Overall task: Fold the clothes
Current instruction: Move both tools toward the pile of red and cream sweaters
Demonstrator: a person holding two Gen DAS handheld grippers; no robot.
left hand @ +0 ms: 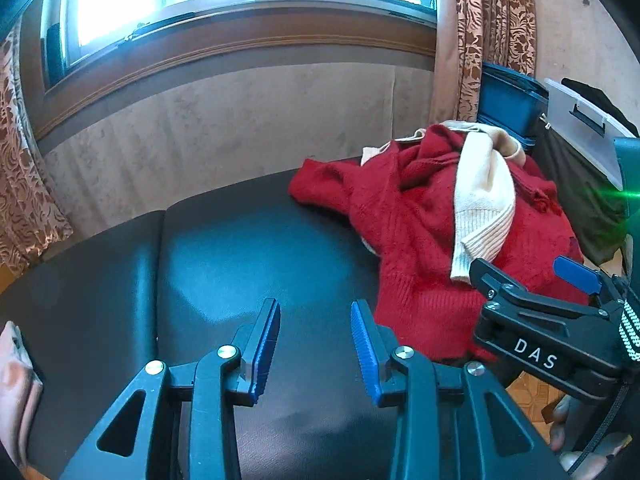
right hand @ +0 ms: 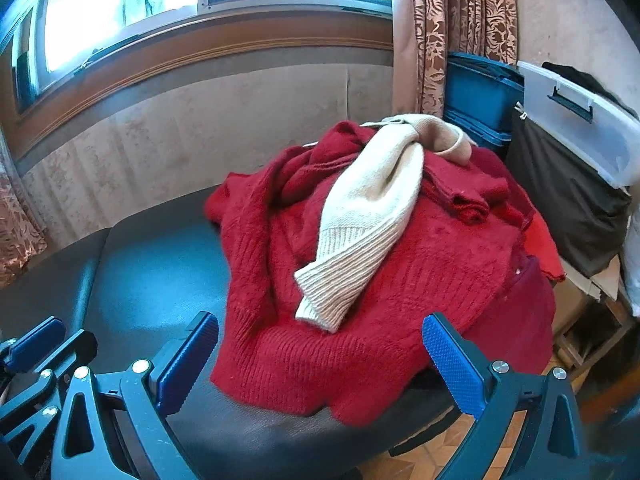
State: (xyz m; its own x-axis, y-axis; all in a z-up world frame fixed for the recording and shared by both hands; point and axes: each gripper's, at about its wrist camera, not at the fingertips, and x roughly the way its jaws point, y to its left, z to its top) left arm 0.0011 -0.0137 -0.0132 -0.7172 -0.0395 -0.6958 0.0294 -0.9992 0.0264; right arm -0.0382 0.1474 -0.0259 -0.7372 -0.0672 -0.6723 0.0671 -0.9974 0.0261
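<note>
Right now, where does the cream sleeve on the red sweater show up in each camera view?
Left wrist view: the cream sleeve lies right of centre, draped down the red sweater, its cuff just above the right gripper.
Right wrist view: it lies at the centre, its cuff pointing down-left.
Shared landmark: the patterned curtain behind the pile, at upper right in both views.

A heap of sweaters [right hand: 360, 280] lies on the right part of the worktop [right hand: 160, 264], one sweater's sleeve [right hand: 360, 232] draped over the top. Behind the worktop runs a wall with a window [right hand: 120, 8] above. A curtain [right hand: 460, 32] hangs behind the heap to the right, with storage bins [right hand: 480, 96] stacked just beside it.
</note>
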